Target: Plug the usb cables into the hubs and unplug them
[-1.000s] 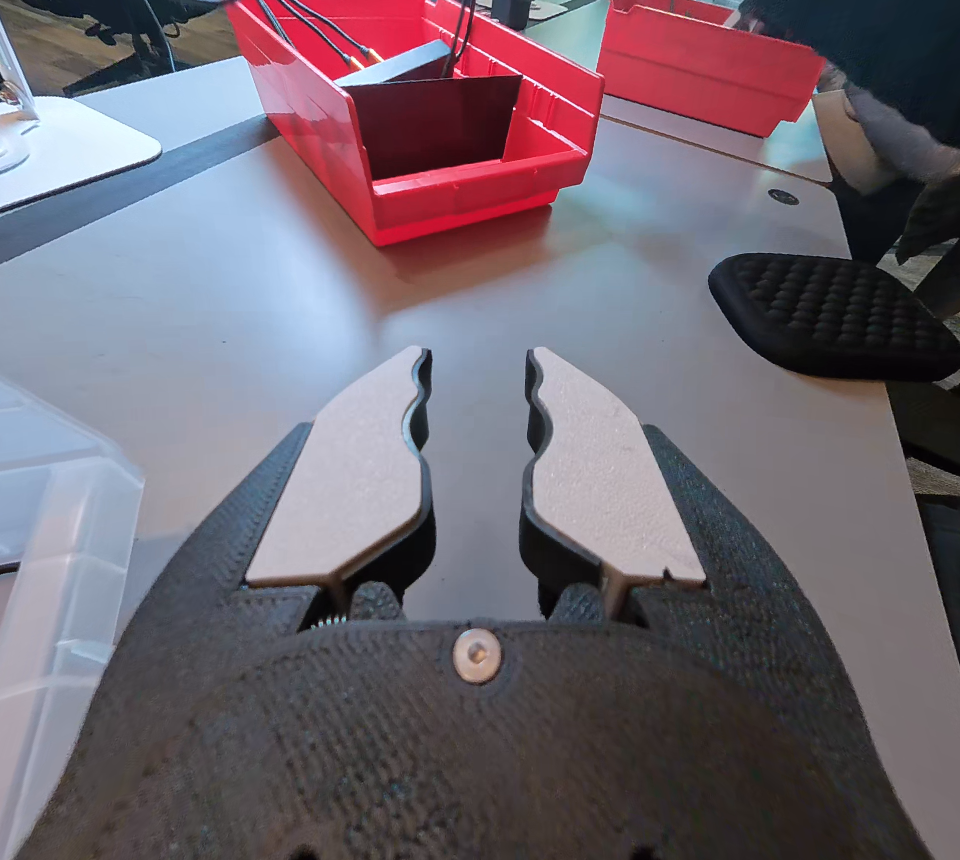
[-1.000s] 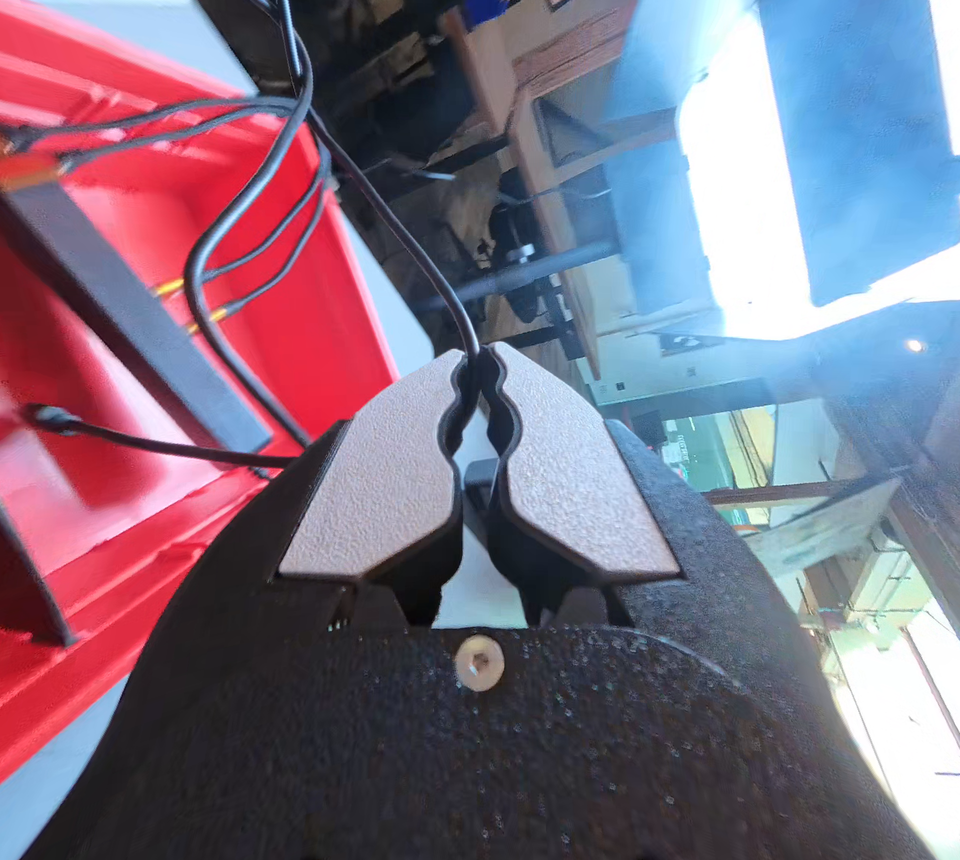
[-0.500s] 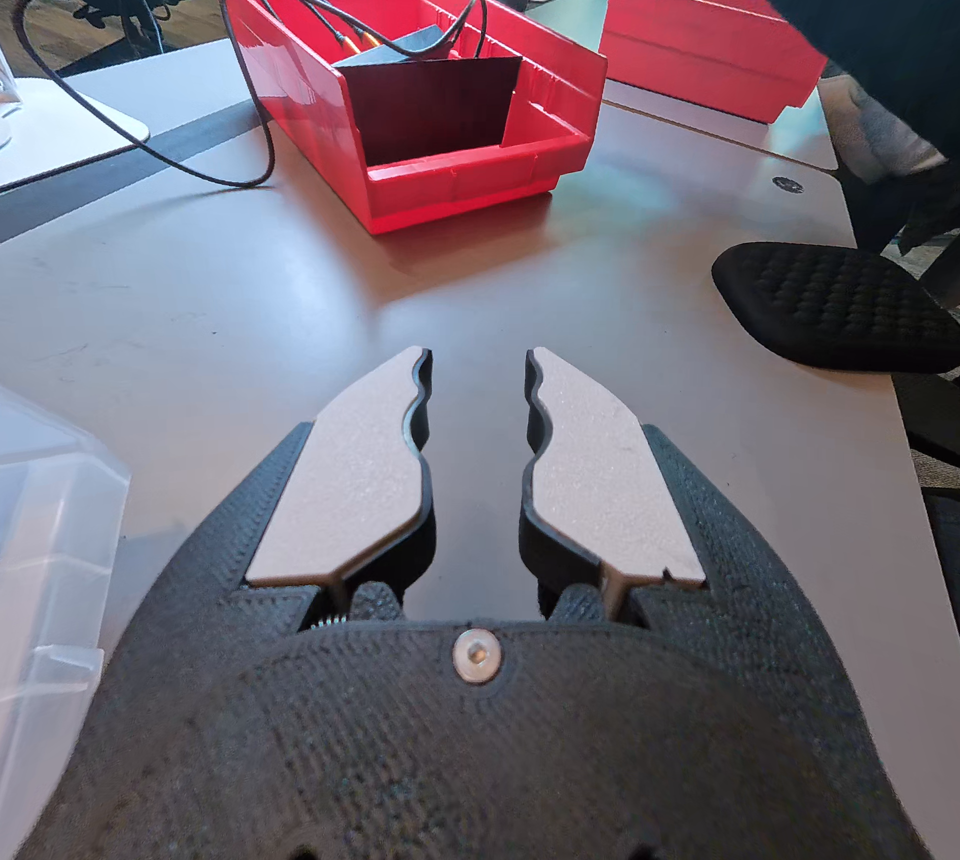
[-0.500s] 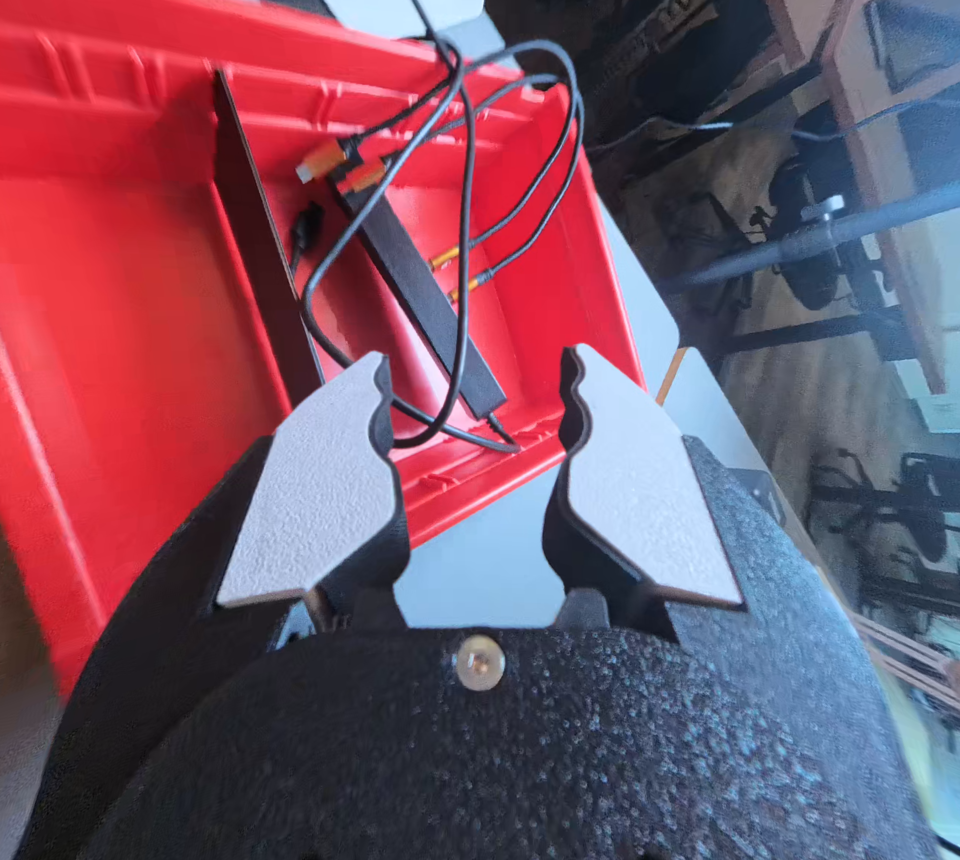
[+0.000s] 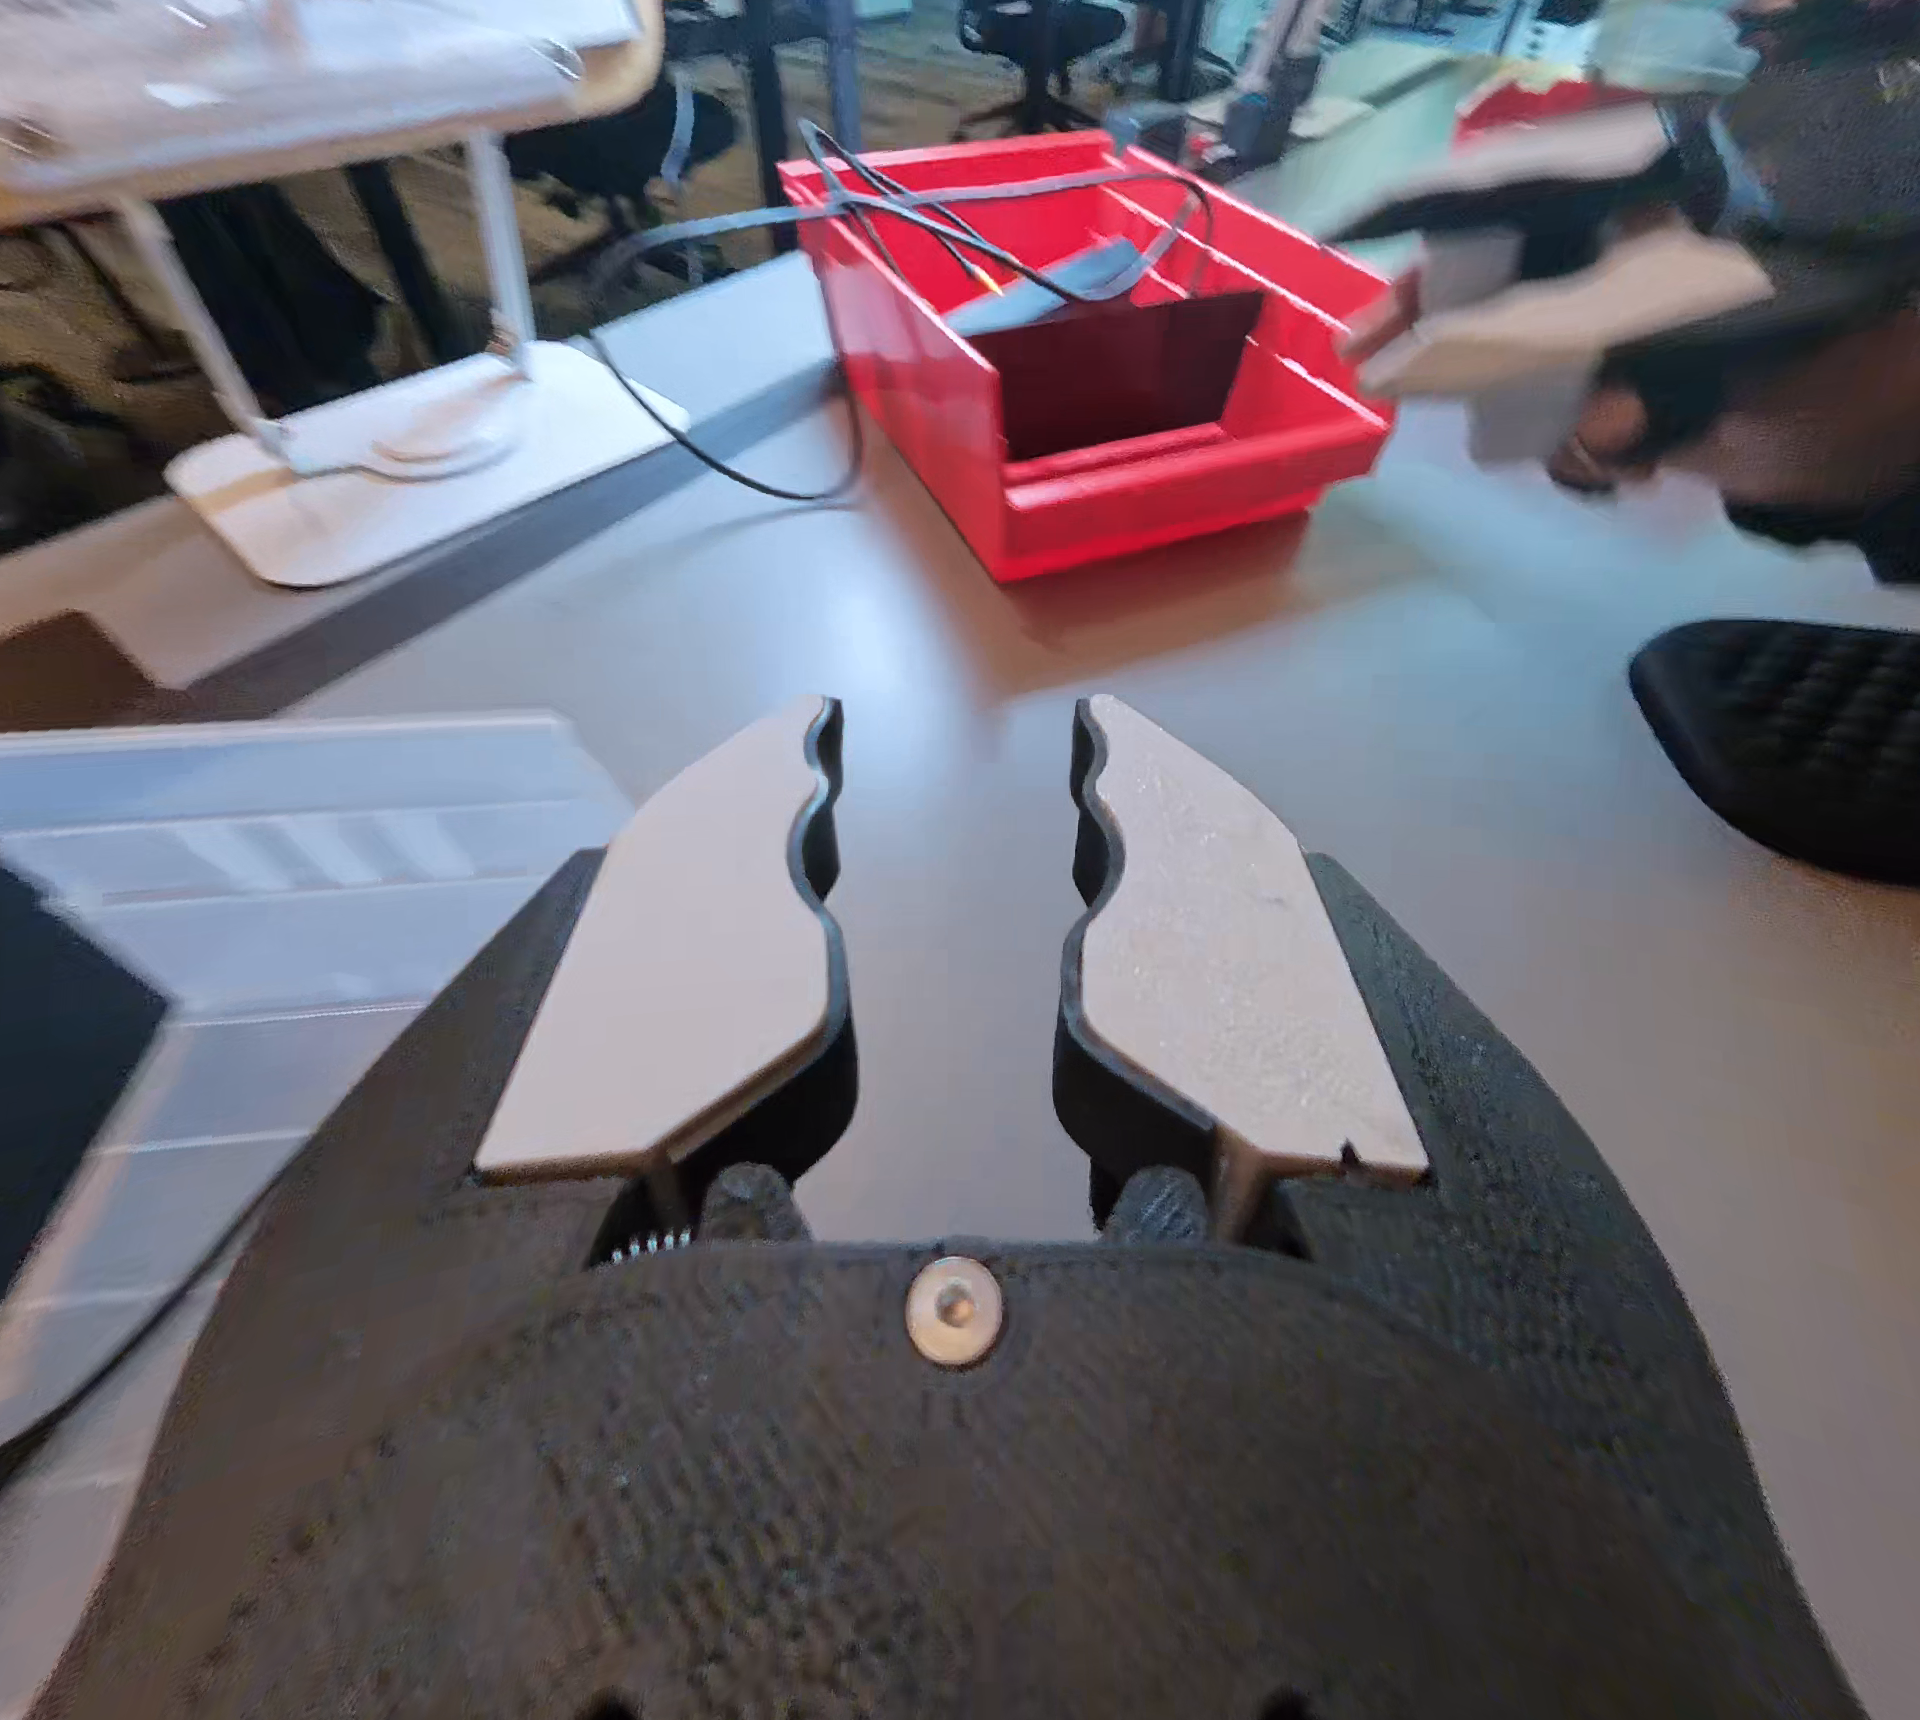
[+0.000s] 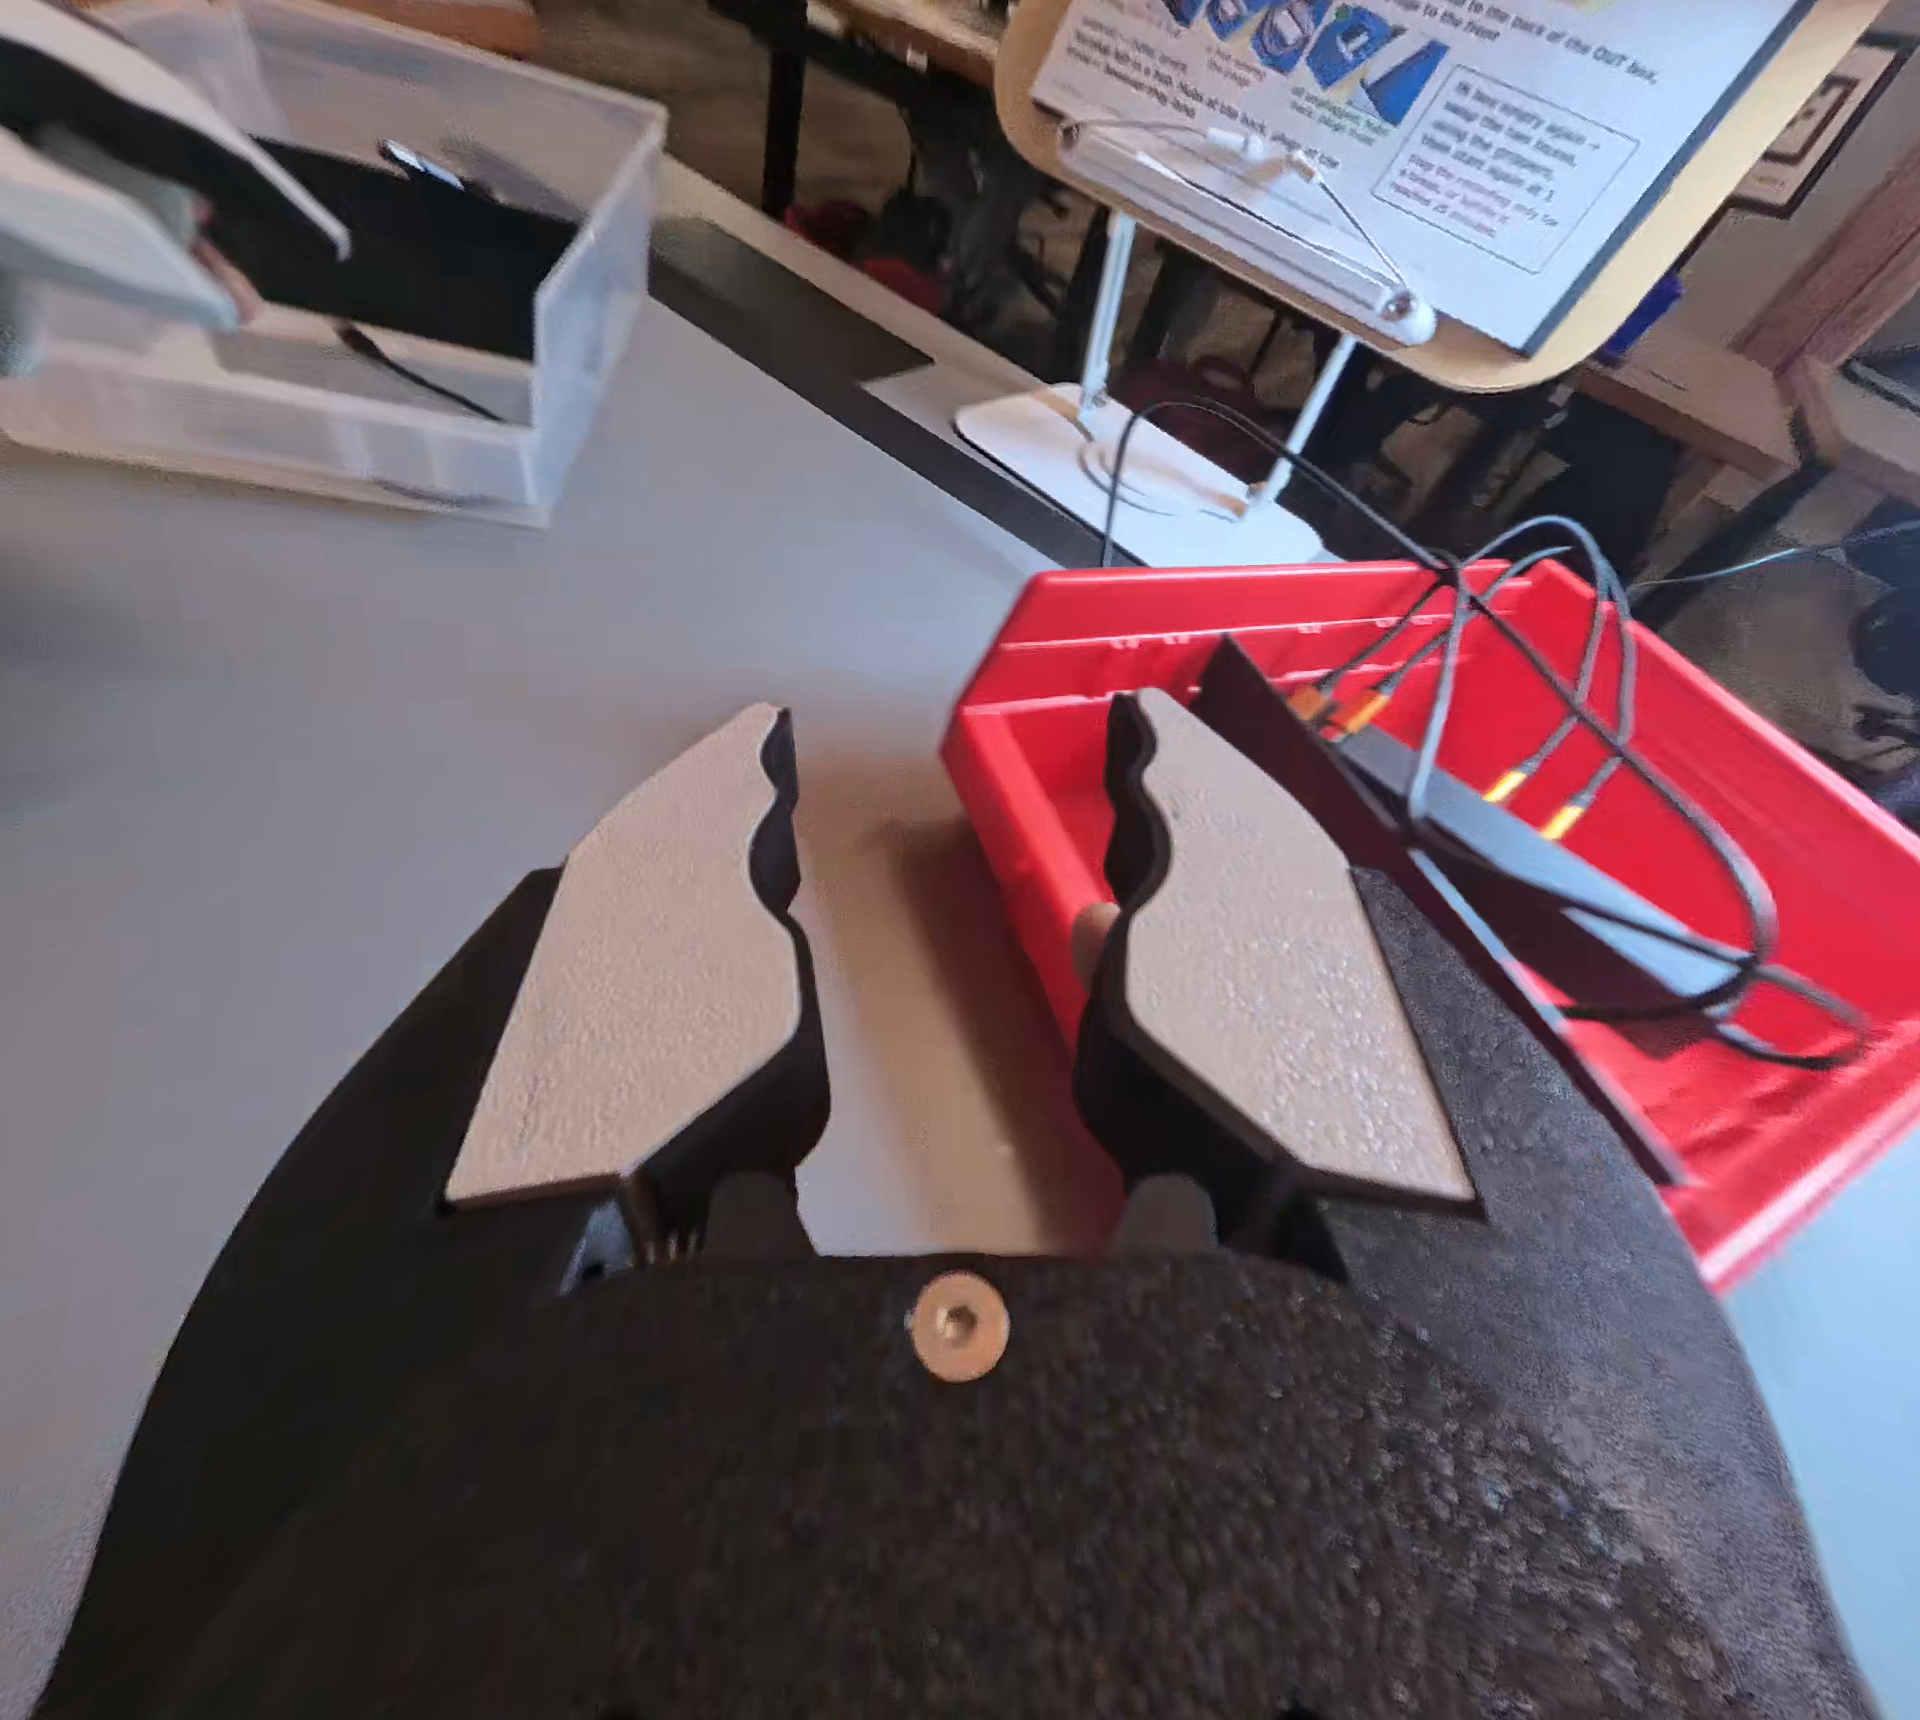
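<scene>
The left gripper (image 5: 951,735) stood with its two fingers apart, a clear gap between the tips, and nothing lay between them. It hung over the bare grey table (image 5: 1247,735) and touched no object. A clear plastic box (image 5: 260,891) sat just beside it on its left side, with a black insert visible inside.

The right gripper (image 6: 951,740) also had its fingers spread, somewhat wider than the left pair, and held nothing. Its right finger (image 6: 1247,964) overlapped the near corner of the red bin (image 6: 1039,797) in the right wrist view; whether it touched the bin could not be told. In the left wrist view the right gripper (image 5: 1382,320) appeared blurred just beside the far right side of the red bin (image 5: 935,403).

The hub (image 6: 1496,829), a long dark bar, lay tilted inside the red bin, leaning on a black divider (image 6: 1278,756). Thin black cables (image 6: 1621,694) with orange plugs looped over it; two orange plugs sat at its upper end. One cable (image 5: 727,444) trailed over the bin's rim onto the table near the white stand (image 5: 416,465) of a printed sheet.

A black padded armrest (image 5: 1797,745) lay at the table's right edge.
</scene>
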`<state>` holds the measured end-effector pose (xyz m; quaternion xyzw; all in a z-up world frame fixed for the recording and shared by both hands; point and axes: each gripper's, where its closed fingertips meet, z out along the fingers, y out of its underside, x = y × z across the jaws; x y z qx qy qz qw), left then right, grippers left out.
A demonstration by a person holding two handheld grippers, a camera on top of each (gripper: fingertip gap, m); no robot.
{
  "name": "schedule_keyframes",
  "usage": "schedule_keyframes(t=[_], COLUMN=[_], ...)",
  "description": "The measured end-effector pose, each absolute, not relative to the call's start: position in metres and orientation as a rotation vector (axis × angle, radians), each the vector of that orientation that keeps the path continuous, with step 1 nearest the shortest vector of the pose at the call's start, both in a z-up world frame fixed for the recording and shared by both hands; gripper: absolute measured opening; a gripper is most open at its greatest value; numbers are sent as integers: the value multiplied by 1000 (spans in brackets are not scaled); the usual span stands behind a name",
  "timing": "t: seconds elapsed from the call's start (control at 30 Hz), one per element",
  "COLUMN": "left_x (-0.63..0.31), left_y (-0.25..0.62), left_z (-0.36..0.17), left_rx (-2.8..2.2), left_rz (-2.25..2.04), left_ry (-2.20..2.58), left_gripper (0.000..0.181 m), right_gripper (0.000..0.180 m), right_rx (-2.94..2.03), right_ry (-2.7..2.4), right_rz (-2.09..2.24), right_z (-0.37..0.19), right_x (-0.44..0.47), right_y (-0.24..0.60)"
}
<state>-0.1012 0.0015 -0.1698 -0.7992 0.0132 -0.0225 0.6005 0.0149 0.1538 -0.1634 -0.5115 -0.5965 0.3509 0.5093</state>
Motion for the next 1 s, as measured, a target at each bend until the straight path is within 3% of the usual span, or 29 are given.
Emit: schedule_keyframes(t=[0.27, 0.5, 0.67, 0.73, 1.0], left_x=[-255, -314, -326, -333, -346], left_y=[-41, -50, -63, -61, -62], left_z=[-120, -197, -221, -206, -80], left_rx=[-1962, -2449, -2653, -2614, -2284], left_rz=[220, -6, 340, 447, 802], left_ry=[-213, -174, 37, 37, 44], left_gripper=[39, 45, 19, 8, 7], right_gripper=[56, 54, 52, 51, 50], right_rx=[-1287, -1273, -1286, -1294, -1201], right_ry=[-1337, -1371, -1368, -1374, -1404], right_rz=[1014, 1023, 1032, 1038, 958], right_z=[-205, -212, -214, -216, -209], right_x=[12, 11, 12, 11, 10], right_y=[124, 119, 122, 122, 120])
